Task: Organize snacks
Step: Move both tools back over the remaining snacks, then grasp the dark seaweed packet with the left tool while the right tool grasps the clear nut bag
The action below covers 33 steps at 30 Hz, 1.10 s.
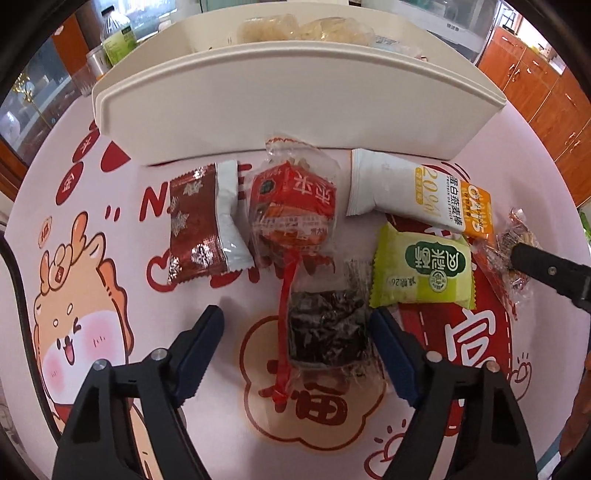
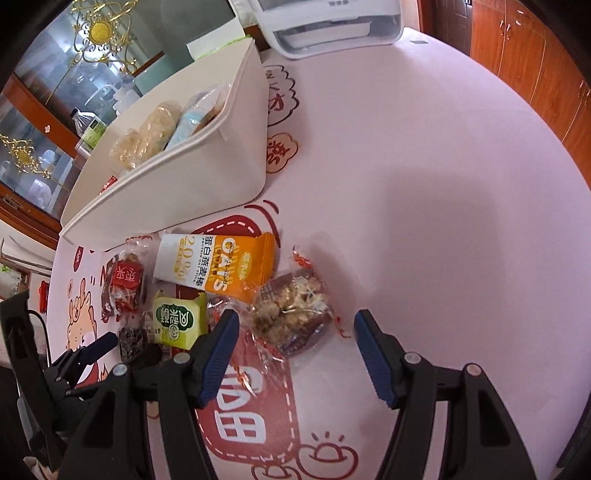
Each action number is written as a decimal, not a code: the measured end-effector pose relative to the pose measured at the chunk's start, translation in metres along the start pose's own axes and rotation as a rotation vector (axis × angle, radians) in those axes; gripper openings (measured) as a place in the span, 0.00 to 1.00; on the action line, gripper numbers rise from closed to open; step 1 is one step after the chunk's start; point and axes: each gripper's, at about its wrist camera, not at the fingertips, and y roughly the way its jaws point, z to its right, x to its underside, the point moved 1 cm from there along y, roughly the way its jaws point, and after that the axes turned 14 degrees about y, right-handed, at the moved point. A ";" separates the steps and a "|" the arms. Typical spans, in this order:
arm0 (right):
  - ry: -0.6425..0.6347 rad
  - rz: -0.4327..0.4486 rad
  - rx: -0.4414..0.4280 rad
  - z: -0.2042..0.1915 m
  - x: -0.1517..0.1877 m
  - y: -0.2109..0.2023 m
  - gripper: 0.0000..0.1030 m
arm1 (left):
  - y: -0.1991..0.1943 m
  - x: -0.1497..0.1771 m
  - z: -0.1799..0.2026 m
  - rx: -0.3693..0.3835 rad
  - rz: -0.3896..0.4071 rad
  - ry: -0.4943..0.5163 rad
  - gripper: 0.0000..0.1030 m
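Note:
My left gripper (image 1: 295,319) points down at the table, open, straddling a dark snack in a clear wrapper (image 1: 325,332); its right finger is at the wrapper's edge, its left finger well apart. Behind lie a brown-and-white packet (image 1: 201,225), a red packet (image 1: 291,206), an oat bar (image 1: 417,192) and a green packet (image 1: 421,273). My right gripper (image 2: 297,317) is open over a nutty clear-wrapped snack (image 2: 291,310), with gaps on both sides. The cream bin (image 1: 295,110) behind holds several wrapped snacks (image 2: 155,133).
A pink printed tablecloth (image 2: 424,184) covers the round table, bare to the right of the snacks. A white appliance (image 2: 325,26) stands at the far edge. A bottle (image 1: 118,37) and a glass cabinet sit beyond the bin; wooden cabinets (image 1: 546,85) are at right.

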 end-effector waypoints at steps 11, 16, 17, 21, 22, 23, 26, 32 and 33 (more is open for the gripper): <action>-0.123 0.067 0.068 -0.020 0.013 0.011 0.55 | -0.017 0.006 0.018 0.015 0.071 0.047 0.39; -0.157 0.062 0.044 -0.019 0.022 0.006 0.49 | -0.024 0.023 0.013 0.036 0.073 0.030 0.39; -0.166 0.063 0.044 -0.018 0.025 0.005 0.49 | -0.024 0.028 0.010 0.044 0.071 0.024 0.39; -0.184 0.051 0.033 -0.016 0.040 -0.001 0.48 | -0.035 0.041 0.003 0.071 0.075 -0.005 0.39; -0.187 0.046 0.028 -0.015 0.043 -0.002 0.48 | -0.039 0.045 0.000 0.075 0.080 -0.007 0.39; -0.188 0.042 0.024 -0.015 0.046 -0.003 0.47 | -0.043 0.047 0.000 0.077 0.083 -0.008 0.39; -0.195 0.030 0.009 -0.014 0.058 -0.008 0.47 | -0.057 0.055 -0.005 0.085 0.098 -0.021 0.39; -0.197 0.036 -0.039 -0.014 0.073 -0.030 0.47 | -0.085 0.054 -0.016 0.097 0.140 -0.055 0.39; -0.199 0.042 -0.050 -0.015 0.074 -0.035 0.47 | -0.091 0.053 -0.020 0.101 0.153 -0.060 0.39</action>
